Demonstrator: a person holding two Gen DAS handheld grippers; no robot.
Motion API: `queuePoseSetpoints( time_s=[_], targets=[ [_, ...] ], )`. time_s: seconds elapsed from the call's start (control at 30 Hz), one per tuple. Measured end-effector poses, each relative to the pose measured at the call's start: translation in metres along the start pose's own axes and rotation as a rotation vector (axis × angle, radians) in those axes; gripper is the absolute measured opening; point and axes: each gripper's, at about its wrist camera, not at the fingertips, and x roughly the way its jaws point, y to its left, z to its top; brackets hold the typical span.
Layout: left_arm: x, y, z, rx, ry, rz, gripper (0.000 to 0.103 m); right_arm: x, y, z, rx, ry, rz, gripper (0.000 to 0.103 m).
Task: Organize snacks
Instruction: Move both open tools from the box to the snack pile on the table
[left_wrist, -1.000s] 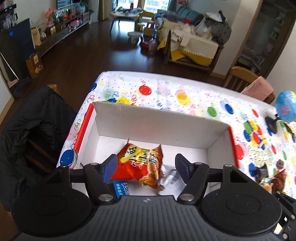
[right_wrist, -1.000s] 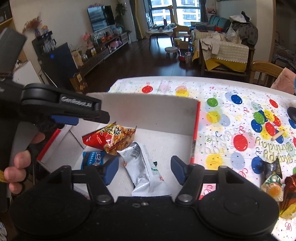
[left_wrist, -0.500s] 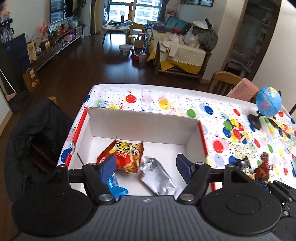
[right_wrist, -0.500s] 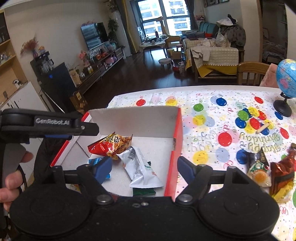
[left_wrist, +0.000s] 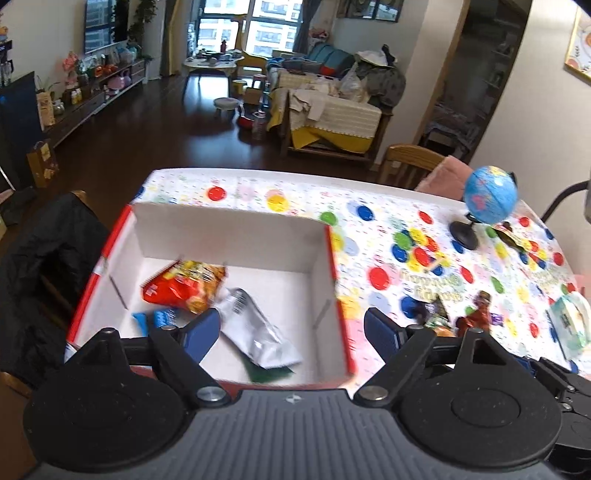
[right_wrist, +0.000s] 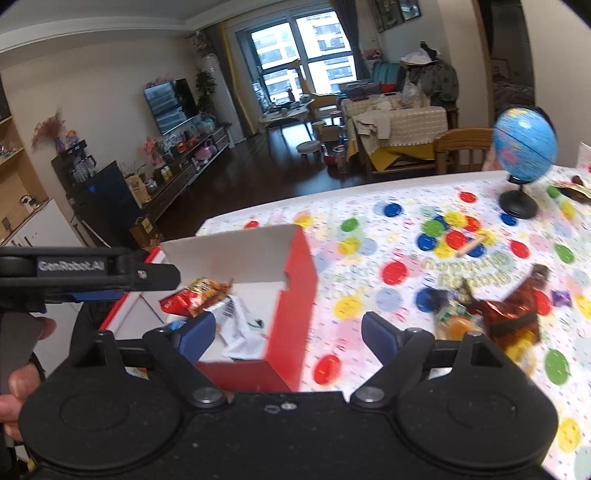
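A white box with red outer walls (left_wrist: 229, 236) stands on the balloon-print table. In it lie a red-orange chip bag (left_wrist: 184, 288), a silver pouch (left_wrist: 255, 332), a blue packet (left_wrist: 162, 317) and a green one (left_wrist: 269, 373). My left gripper (left_wrist: 291, 332) is open and empty above the box's near right corner. My right gripper (right_wrist: 288, 332) is open and empty over the box's red side wall (right_wrist: 291, 306). Loose snacks (right_wrist: 491, 317) lie on the table to its right; they also show in the left wrist view (left_wrist: 458, 317). The left gripper (right_wrist: 88, 273) shows at the left of the right wrist view.
A small blue globe on a black stand (right_wrist: 524, 155) is at the table's far right. A white-green packet (left_wrist: 569, 325) lies near the right edge. A chair draped with a black jacket (left_wrist: 40, 266) stands left of the table. A wooden chair (left_wrist: 410, 162) stands behind it.
Both grippers have drawn back and swung right, away from the box interior. The chip bag and silver pouch stay in the box. More of the table and loose snacks show now.
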Motion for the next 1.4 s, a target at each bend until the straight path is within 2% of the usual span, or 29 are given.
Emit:
queuePoseSetpoints(
  time_s=[0.1,0.17,0.4,0.53,0.77,1.03,1.4],
  targets=[
    [-0.001,-0.013,-0.009,-0.004,0.007,-0.014,0.085,-0.010,-0.017,-0.008,0.018,-0.011,-0.021,0.093],
    [0.000,-0.022,-0.015,-0.002,0.013,-0.022,0.088,-0.017,-0.028,-0.013,0.031,-0.030,-0.031,0.094],
    [0.005,-0.064,-0.033,0.023,0.028,-0.066,0.091,-0.037,-0.073,-0.022,0.063,-0.043,-0.080,0.096],
    [0.013,-0.088,-0.043,0.029,0.050,-0.097,0.100,-0.044,-0.103,-0.028,0.092,-0.030,-0.112,0.096],
    [0.033,-0.133,-0.059,0.060,0.093,-0.109,0.100,-0.057,-0.150,-0.038,0.114,-0.015,-0.161,0.095],
    [0.068,-0.170,-0.069,0.103,0.148,-0.049,0.100,-0.059,-0.191,-0.041,0.120,0.016,-0.203,0.095],
    [0.126,-0.191,-0.073,0.159,0.214,0.080,0.100,-0.027,-0.217,-0.042,0.127,0.086,-0.231,0.090]
  ],
)
